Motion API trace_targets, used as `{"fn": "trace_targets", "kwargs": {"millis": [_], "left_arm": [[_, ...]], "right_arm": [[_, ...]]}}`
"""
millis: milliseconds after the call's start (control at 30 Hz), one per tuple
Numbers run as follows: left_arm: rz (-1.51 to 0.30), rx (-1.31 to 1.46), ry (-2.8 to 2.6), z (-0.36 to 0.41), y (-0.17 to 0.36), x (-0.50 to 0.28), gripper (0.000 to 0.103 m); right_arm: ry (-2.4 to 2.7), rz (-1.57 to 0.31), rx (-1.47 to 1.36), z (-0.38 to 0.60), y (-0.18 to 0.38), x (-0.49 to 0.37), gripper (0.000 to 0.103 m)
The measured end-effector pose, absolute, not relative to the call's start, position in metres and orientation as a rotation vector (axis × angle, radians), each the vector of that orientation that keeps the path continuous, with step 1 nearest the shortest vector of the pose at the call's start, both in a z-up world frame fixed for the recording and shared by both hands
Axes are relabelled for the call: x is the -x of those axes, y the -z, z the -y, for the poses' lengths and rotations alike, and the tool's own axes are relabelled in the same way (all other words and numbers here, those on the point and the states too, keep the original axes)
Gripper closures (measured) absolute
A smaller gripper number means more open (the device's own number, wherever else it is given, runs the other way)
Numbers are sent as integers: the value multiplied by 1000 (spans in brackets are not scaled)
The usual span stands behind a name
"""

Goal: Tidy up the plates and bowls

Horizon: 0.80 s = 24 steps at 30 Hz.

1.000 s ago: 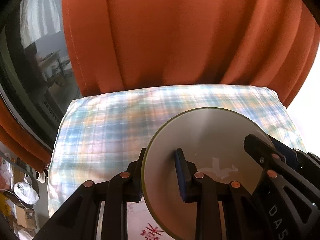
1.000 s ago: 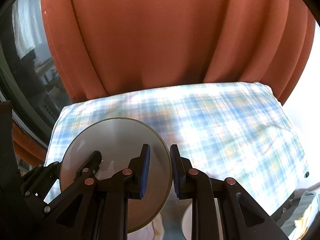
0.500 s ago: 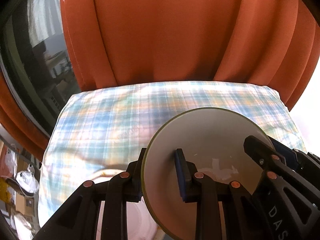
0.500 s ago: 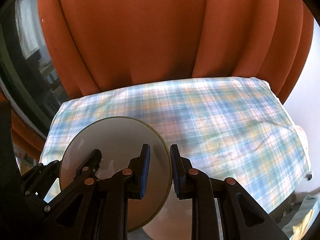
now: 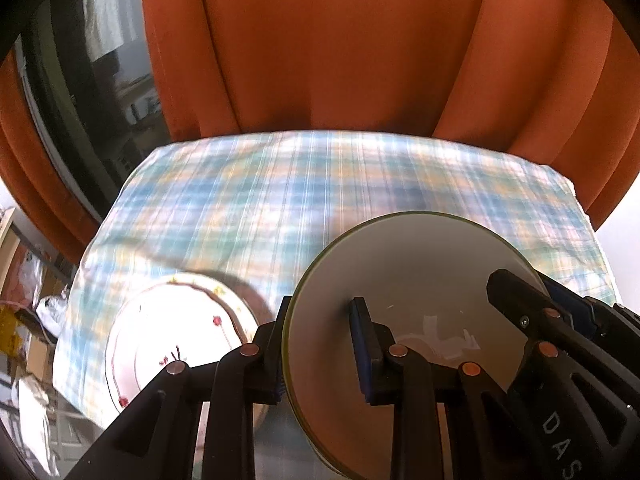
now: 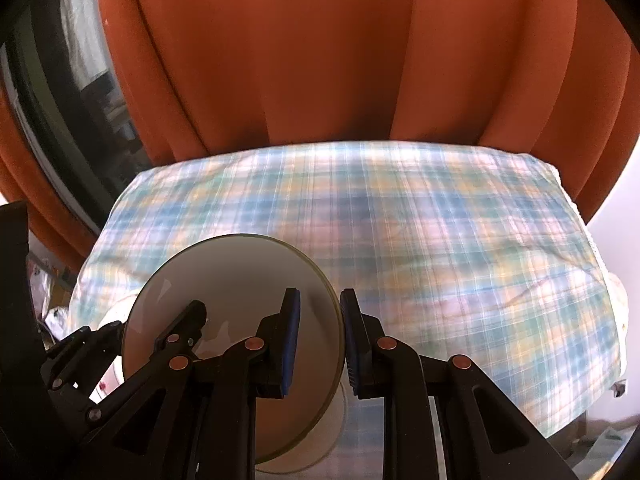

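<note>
A grey plate (image 5: pixel 400 272) with a yellow-green rim hangs tilted above the table, held from both sides. My left gripper (image 5: pixel 320 320) is shut on its left rim, one blue pad on top and one underneath. My right gripper (image 6: pixel 320 320) is shut on the right rim of the same grey plate (image 6: pixel 224 272). Each wrist view also shows the other gripper: the right gripper (image 5: pixel 532 288) and the left gripper (image 6: pixel 156 318). A white plate with a red pattern (image 5: pixel 168 328) lies on the checked cloth below, to the left of the grey plate.
The table wears a blue, yellow and white checked cloth (image 6: pixel 440 240). Orange curtains (image 5: pixel 340 60) hang right behind its far edge. A dark window (image 5: pixel 88 92) shows at the left. Clutter (image 5: pixel 24 320) lies off the table's left edge.
Both grippers have carried the grey plate across the table, slightly lower. The white patterned plate has slid into view under and left of it. Both grips are unchanged.
</note>
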<state>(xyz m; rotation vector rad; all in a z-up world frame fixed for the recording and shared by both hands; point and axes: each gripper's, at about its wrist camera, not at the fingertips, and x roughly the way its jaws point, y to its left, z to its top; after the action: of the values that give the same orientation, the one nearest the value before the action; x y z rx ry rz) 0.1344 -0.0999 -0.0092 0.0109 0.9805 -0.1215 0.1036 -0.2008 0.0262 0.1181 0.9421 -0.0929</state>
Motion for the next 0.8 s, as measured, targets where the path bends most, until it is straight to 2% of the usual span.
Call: {"fn": "trace_targets", "kwargs": {"millis": [800], "left_arm": [[-1126,19,3,106,61,-112,79]], "right_arm": [[-18,-1084,-93,210,29,-91,79]]}}
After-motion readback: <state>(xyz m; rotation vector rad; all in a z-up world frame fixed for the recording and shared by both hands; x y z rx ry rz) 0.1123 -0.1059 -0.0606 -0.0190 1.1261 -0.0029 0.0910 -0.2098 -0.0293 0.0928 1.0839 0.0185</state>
